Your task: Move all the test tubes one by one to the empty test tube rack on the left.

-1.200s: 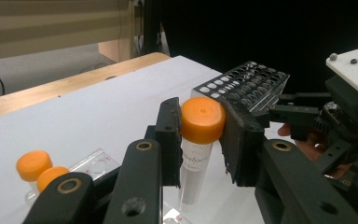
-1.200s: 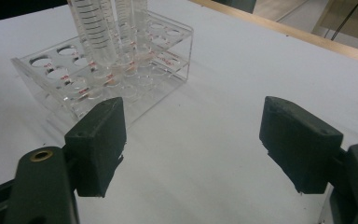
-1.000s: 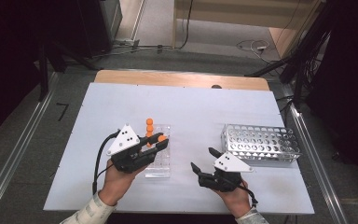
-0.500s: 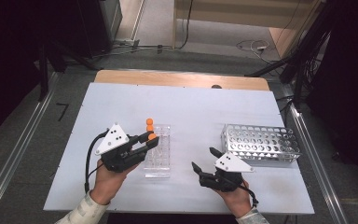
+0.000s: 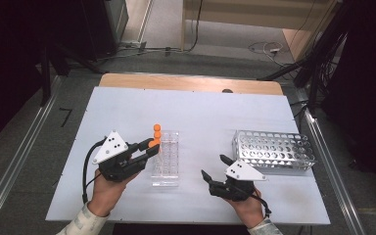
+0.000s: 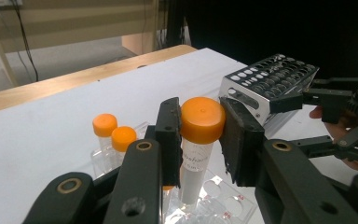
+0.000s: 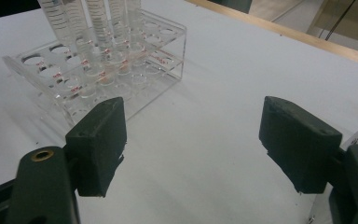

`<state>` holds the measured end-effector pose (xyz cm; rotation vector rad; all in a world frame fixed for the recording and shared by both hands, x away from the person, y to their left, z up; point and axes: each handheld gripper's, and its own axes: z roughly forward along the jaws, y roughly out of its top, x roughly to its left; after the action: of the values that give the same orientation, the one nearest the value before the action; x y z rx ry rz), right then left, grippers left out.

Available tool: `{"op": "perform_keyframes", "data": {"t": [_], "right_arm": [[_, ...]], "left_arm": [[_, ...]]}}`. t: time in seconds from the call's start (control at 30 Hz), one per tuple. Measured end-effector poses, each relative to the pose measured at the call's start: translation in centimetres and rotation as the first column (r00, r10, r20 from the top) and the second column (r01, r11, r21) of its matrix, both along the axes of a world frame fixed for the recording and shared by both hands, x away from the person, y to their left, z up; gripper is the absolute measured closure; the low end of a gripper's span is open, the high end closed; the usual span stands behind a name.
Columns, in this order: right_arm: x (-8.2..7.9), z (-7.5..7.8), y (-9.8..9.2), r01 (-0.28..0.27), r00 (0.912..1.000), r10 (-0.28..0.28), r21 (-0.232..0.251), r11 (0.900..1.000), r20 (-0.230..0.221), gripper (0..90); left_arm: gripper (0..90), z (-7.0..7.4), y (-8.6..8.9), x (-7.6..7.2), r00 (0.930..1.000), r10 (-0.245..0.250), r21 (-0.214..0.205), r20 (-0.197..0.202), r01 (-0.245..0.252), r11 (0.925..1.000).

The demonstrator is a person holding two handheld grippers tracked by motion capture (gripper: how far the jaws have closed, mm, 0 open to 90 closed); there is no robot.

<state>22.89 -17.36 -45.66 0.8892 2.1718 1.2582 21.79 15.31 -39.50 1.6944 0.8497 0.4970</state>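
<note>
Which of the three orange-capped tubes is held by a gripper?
The tube nearest the left gripper: its orange cap sits clamped between the black fingers. The other two tubes stand free in the clear rack behind it.

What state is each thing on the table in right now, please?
Left gripper: shut on held tube.
Held tube: capped, upright, over clear rack.
Clear rack: upright, two more capped tubes in it.
Metal rack: empty.
Right gripper: open, holding nothing.
</note>
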Motion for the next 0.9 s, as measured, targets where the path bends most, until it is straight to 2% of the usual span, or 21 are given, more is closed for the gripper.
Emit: {"op": "perform_keyframes", "data": {"t": [0.47,0.67,0.8,0.9], "right_arm": [[0.1,-0.1,0.0,-0.003,1.0,0.003,-0.007,1.0,0.0,22.0],[0.1,-0.1,0.1,-0.004,1.0,0.004,-0.01,0.9999,0.001,22.0],[0.0,-0.1,0.1,-0.004,1.0,0.004,-0.013,0.9999,-0.002,22.0],[0.0,-0.1,0.2,-0.007,1.0,0.007,-0.013,0.9999,-0.003,22.0]], "left_arm": [[70.0,-0.3,0.6,-0.3,0.9998,0.011,0.014,-0.017,-0.011,0.9998],[70.0,-1.0,0.4,-0.1,0.9992,0.015,0.03,-0.037,-0.013,0.9995],[70.0,-1.5,0.1,-0.1,0.9989,0.015,0.048,-0.045,-0.013,0.9988],[69.9,-1.9,-0.3,-0.2,0.9987,0.022,0.078,-0.045,-0.018,0.9968]]}}
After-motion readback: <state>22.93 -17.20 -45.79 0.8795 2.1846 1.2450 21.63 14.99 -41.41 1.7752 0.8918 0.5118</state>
